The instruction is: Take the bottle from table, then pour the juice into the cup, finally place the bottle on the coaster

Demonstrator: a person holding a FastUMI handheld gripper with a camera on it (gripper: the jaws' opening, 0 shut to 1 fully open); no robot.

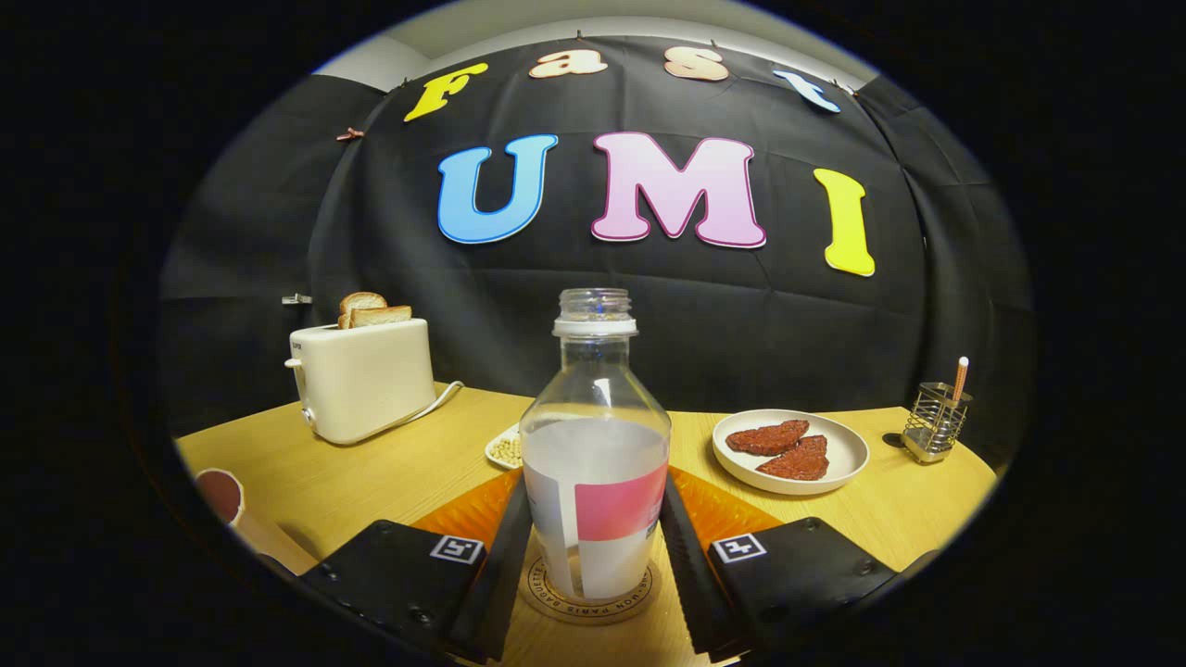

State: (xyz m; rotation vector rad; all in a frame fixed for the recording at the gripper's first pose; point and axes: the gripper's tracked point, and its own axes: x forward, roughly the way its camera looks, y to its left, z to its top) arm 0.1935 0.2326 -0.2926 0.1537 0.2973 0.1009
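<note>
A clear, uncapped bottle (594,445) with a pink and white label stands upright between my fingers, holding a whitish liquid up to about half its height. Its base rests on a round wooden coaster (556,604) that lies between the fingers. My gripper (591,484) is shut on the bottle, one finger pressing each side at label height. A cup (220,496) with a dark red inside stands off to the left, beyond the left finger's mount.
An orange mat (718,509) lies under the coaster area. Behind it sit a small dish of beans (505,448), a cream toaster (363,378) with toast, a white plate (839,468) with two reddish patties, and a wire holder (936,421).
</note>
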